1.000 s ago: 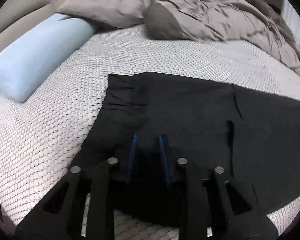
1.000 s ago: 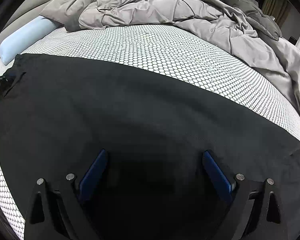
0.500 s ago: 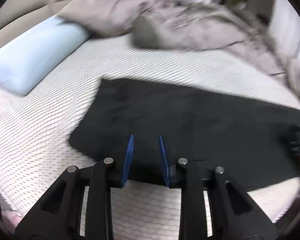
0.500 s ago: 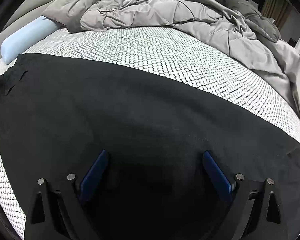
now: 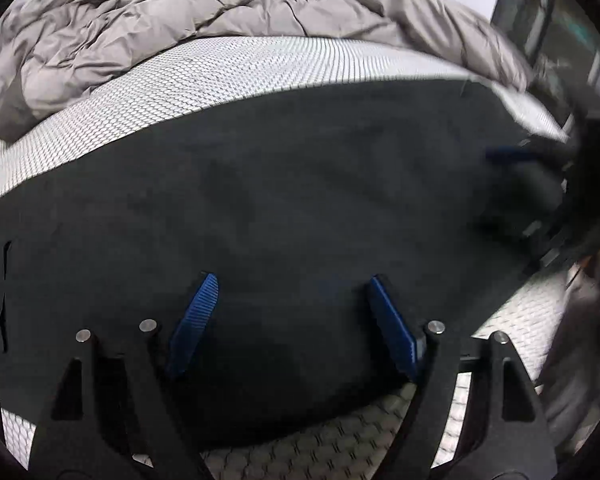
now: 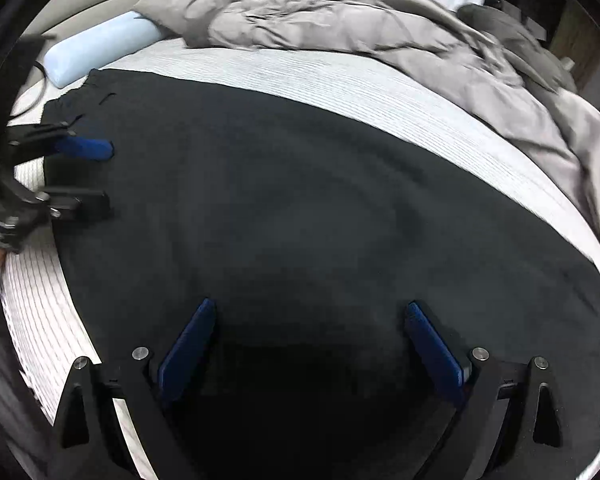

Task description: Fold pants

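Note:
Black pants (image 5: 300,200) lie spread flat across the white honeycomb-patterned bed (image 5: 220,76); they also fill the right wrist view (image 6: 300,220). My left gripper (image 5: 292,284) is open and empty, its blue pads hovering over the near part of the pants. It also shows at the left edge of the right wrist view (image 6: 100,176), over the waist end. My right gripper (image 6: 310,312) is open and empty above the pants. It appears blurred at the right edge of the left wrist view (image 5: 512,184).
A crumpled grey duvet (image 6: 340,20) is piled along the far side of the bed. A light blue bolster pillow (image 6: 96,52) lies at the far left near the headboard. The bed's near edge runs below the pants (image 5: 340,448).
My left gripper has opened from nearly shut, letting go of the waist end, and swung right to look along the pants. The right gripper stayed open and shifted slightly back.

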A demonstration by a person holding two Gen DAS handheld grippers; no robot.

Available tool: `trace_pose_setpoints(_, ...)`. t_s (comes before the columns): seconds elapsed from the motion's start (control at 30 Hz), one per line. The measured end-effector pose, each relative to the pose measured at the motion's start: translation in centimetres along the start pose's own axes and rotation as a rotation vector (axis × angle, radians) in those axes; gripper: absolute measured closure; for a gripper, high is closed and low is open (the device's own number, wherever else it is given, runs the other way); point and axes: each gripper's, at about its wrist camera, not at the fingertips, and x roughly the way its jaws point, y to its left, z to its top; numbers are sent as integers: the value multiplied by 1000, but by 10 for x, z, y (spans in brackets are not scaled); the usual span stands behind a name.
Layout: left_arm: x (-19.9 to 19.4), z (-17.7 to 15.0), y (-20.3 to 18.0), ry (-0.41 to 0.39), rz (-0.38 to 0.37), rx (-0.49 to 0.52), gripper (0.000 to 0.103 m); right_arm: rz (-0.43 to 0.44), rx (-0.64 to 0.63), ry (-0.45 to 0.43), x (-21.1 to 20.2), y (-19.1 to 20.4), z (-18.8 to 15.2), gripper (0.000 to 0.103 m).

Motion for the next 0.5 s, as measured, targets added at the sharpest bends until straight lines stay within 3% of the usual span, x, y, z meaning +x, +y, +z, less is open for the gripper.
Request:
trace_pose_setpoints(0.1,0,2,-1,9,-1,16,24,-31,98,13,-15,-50,-42,6)
trace_pose_setpoints(0.23,-1,1,4,20,5,13,24,-216,248,33,-40,-121,-96,6)
trace_pose_setpoints(0.3,5,18,12,18,-3,19,24,-298,344,44,-51,-151,-115,6)
trace_pose_setpoints(0.4,-6,32,4,-35,-61,9,24,-318,420,27,-64,-165,-120,5)
trace_pose_setpoints(0.5,-3,48,-25,-41,-100,18,24,-275,404,-48,-69,-146,-97,5)
